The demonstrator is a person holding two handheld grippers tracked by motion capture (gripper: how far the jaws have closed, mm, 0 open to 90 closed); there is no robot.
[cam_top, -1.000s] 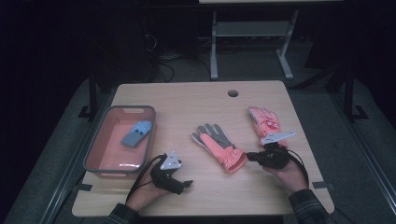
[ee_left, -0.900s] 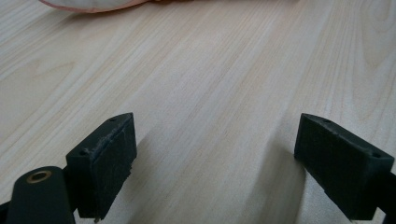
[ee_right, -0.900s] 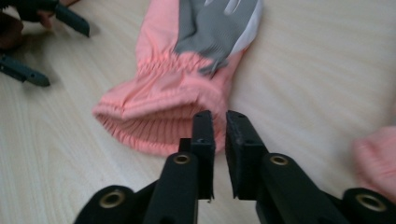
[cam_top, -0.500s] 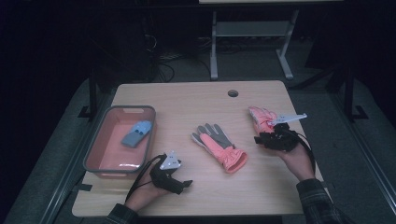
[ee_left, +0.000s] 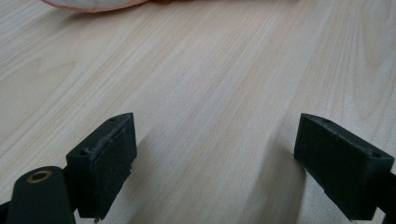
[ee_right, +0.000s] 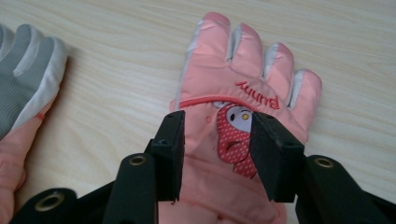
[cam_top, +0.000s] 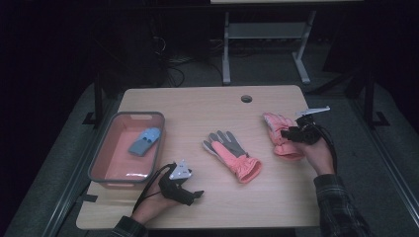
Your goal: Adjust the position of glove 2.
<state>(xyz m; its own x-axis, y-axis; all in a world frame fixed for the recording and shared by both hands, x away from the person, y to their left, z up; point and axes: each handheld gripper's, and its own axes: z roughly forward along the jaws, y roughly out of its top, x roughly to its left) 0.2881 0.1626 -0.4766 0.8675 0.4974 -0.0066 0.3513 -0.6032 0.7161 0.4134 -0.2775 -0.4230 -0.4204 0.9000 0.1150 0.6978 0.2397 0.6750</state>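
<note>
Right gripper (ee_right: 215, 149) poised over the back of the pink glove (ee_right: 243, 88), jaws partly closed and straddling the printed bunny patch; fabric shows between the pads, but whether they already pinch it or merely hover just above is hard to tell from this angle. In the high view the right gripper (cam_top: 300, 131) sits over this same glove (cam_top: 279, 134) near the table's right edge, wrist angled in from the side, likely so the jaws meet the flat mid-back of the glove, not the fingers. The second glove (cam_top: 231, 154) lies palm-up, grey side showing, mid-table and well apart. Left gripper (cam_top: 184, 187) rests low near the front edge, jaws spread wide over bare wood table (ee_left: 224, 84), holding nothing — parked, it seems, out of the way. Beyond it the pink bin (cam_top: 99, 163) holds a small blue item (cam_top: 145, 141), possibly a sorted piece.
</note>
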